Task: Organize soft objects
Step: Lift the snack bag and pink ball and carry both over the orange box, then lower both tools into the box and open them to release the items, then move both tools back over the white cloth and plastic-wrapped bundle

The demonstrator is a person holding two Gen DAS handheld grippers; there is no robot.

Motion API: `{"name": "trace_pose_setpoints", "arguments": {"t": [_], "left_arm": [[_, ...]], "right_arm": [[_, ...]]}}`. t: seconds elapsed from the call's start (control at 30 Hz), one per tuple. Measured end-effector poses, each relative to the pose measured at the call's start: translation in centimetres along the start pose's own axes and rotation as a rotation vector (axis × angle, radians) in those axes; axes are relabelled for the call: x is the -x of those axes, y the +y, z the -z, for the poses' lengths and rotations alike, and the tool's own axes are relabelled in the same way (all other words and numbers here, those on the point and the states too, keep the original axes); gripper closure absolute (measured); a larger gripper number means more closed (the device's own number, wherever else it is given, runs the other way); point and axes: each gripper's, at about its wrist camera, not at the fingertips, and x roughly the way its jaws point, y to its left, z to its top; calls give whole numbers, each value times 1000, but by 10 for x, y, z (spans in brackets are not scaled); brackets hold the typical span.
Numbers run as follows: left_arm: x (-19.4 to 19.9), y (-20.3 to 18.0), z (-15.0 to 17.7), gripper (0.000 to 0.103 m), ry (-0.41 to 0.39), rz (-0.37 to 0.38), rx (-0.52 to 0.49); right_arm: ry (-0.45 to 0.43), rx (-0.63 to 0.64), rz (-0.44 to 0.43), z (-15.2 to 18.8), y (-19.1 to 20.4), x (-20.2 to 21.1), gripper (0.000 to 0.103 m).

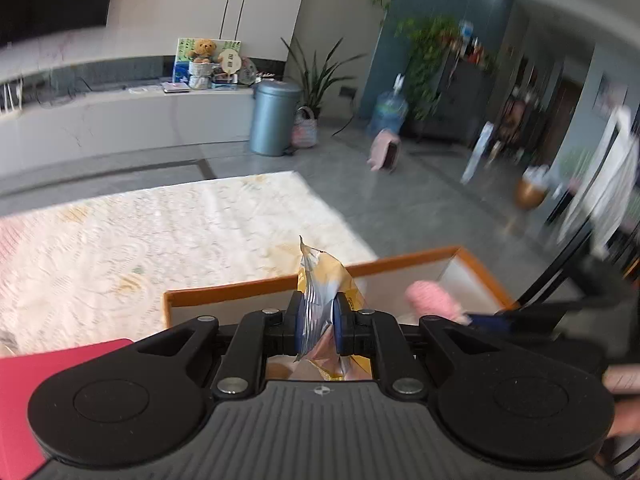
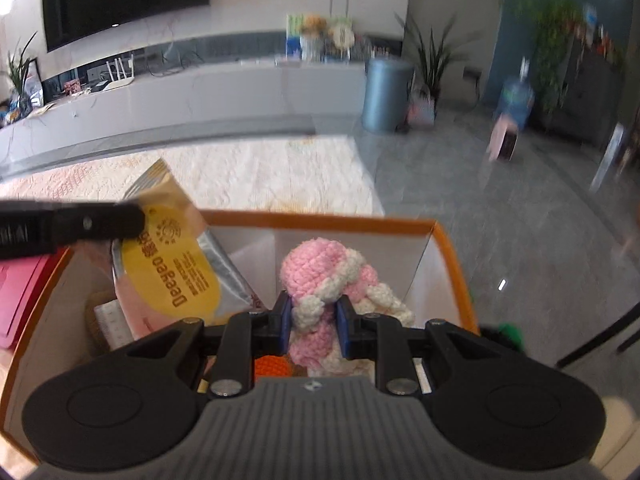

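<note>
Looking past your grippers, you see a cream rug [image 1: 160, 232] on grey floor and a blue bin [image 1: 274, 118] by the long white ledge [image 1: 120, 116]. Both hands tilt down over the orange-rimmed box [image 2: 320, 220]. Your left gripper [image 1: 318, 324] pinches a yellow snack packet [image 1: 320, 280]; your right gripper [image 2: 314, 326] clamps a pink knitted toy [image 2: 320, 272].

Right claw [image 2: 313, 326], black with blue pads, grips a pink-and-cream crochet toy [image 2: 328, 280]. To its left, a yellow-and-silver packet [image 2: 176, 276] with brown print. Beneath both, an orange-rimmed white box [image 2: 444, 252]; beyond, a cream patterned rug [image 2: 260, 176].
</note>
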Motion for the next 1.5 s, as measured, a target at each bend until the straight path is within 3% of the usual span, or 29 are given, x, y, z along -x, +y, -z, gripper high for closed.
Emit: {"name": "trace_pose_setpoints", "arguments": {"t": [0.23, 0.37, 0.43, 0.6, 0.73, 0.97, 1.17, 1.27, 1.5], "left_arm": [[-20, 1, 15, 89, 119, -25, -16], [-25, 2, 15, 89, 163, -59, -11], [-22, 3, 14, 87, 159, -59, -11], [-13, 0, 10, 77, 150, -86, -25], [4, -2, 6, 63, 110, -78, -9], [52, -3, 4, 62, 2, -58, -13], [110, 4, 18, 56, -151, -74, 22], [136, 7, 30, 55, -217, -121, 22], [177, 23, 58, 55, -259, -248, 19]], "right_arm": [[86, -65, -22, 0, -8, -26, 79], [94, -62, -18, 0, -8, -29, 71], [90, -69, -17, 0, -10, -28, 69], [61, -60, -8, -1, -9, -16, 55], [45, -63, -9, 1, -7, -2, 53], [-29, -49, -22, 11, 14, 38, 38], [-147, -97, -73, 29, 39, 84, 36], [-215, -132, -108, 43, 57, 106, 26], [-265, -168, -210, 79, 112, 137, 26]]}}
